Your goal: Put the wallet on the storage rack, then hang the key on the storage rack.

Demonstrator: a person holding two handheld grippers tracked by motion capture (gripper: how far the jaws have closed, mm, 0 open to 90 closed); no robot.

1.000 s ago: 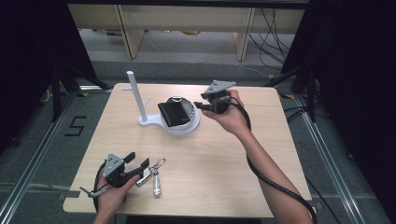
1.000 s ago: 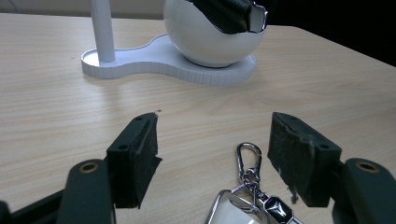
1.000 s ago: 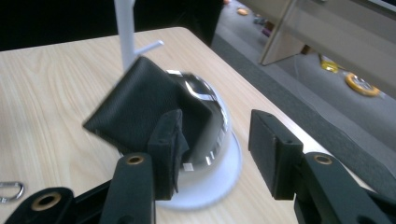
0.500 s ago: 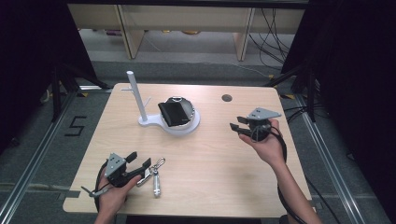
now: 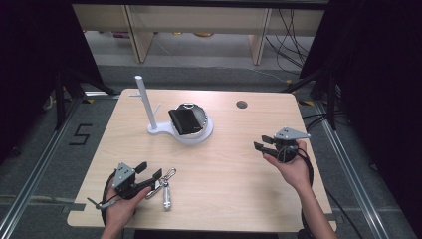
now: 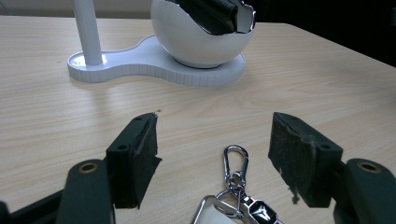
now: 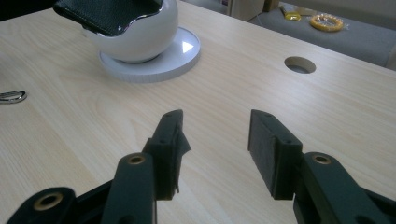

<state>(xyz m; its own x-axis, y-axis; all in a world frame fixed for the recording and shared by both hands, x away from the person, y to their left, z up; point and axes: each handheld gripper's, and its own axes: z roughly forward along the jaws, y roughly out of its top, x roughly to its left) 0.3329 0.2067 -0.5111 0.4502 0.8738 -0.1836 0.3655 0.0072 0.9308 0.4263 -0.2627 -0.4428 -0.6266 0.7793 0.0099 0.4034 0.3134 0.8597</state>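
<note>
A white stand (image 5: 164, 130) with an upright post (image 5: 142, 97) and a round bowl (image 5: 205, 130) sits at the table's back left. A black wallet (image 5: 183, 121) leans in the bowl, and the wallet (image 6: 210, 9) tops the bowl in the left gripper view. A key ring with a silver carabiner (image 5: 166, 186) lies near the front left. My left gripper (image 5: 150, 170) rests there open, and the carabiner (image 6: 236, 163) lies between its jaws (image 6: 215, 135) untouched. My right gripper (image 5: 262, 144) is open over bare wood at the right, with nothing between its pads (image 7: 217, 128).
The wooden table (image 5: 234, 199) has a round cable hole (image 5: 242, 104) at the back right. Dark curtains flank both sides. Wooden shelving and cables stand on the floor beyond the far edge. The table's front edge lies close to both hands.
My right gripper has swung from beside the bowl to the right and down toward the table's right side, still open and empty. The left gripper and key ring have stayed put.
</note>
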